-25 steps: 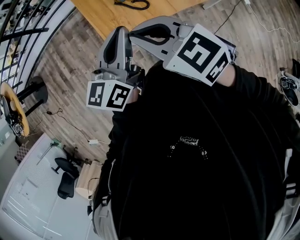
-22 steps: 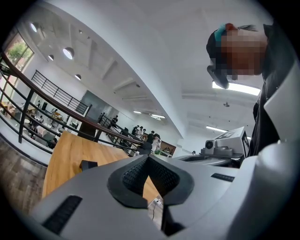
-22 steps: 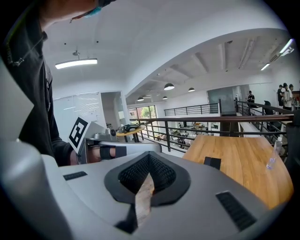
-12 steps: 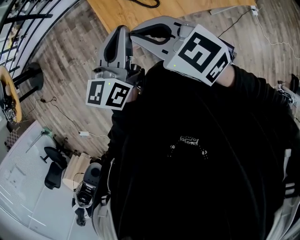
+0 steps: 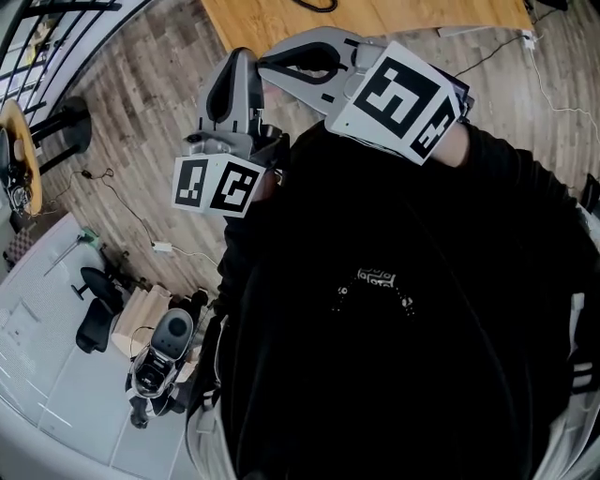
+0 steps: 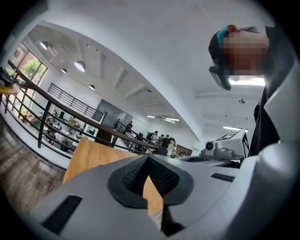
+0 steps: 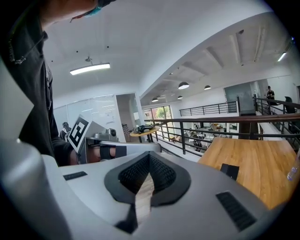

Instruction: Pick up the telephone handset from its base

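Both pressed together and empty: left tongs (image 5: 240, 58) and right tongs (image 5: 270, 64), side by side just short of the wooden bench (image 5: 394, 19). Handset can't be made out on the bench.

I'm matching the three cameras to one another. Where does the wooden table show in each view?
Head view: table along the top edge.
Left gripper view: table left of centre, low.
Right gripper view: table at the lower right.
Shared landmark: the black railing, near the table in all three.
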### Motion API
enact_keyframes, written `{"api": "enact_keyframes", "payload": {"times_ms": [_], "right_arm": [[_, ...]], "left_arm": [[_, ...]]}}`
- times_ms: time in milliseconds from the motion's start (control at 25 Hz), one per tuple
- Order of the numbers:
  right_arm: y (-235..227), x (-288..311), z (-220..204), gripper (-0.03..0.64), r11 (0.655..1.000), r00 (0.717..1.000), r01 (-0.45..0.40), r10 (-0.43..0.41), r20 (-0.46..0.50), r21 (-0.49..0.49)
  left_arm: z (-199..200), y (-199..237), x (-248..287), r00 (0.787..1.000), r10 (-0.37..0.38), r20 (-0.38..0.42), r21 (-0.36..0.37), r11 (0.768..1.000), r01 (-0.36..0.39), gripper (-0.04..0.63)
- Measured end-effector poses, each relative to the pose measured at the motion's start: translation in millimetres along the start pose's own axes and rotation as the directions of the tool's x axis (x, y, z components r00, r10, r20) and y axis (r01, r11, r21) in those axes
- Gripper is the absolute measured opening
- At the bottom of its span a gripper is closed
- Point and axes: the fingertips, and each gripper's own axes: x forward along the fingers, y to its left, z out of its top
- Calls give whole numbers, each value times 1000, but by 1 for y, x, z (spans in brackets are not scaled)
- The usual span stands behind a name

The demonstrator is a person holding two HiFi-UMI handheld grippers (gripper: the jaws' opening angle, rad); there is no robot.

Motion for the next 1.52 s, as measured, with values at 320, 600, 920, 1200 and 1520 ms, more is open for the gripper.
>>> {"api": "enact_keyframes", "payload": {"times_ms": [320,600,920,1200,1520], "right_arm": [[-14,-5,2,15,998,998,-58,58,15,7],[-57,-1,4,15,993,993,-114,114,10,23],[-100,-2,12,15,987,987,-161,162,-4,24],[-146,-19,11,15,982,983,-181,181,-8,48],[-191,-53,17,15,980,984,-180,179,19,79]], "left_arm": [[1,-1,13,998,57,2,15,998,-57,-2],[2,12,53,993,115,-5,7,993,-115,-2],[9,20,95,988,151,-3,-5,988,-151,-2],[3,14,143,988,153,-13,-33,988,-153,-2],[7,-15,197,987,136,-83,134,983,-124,-2]]}}
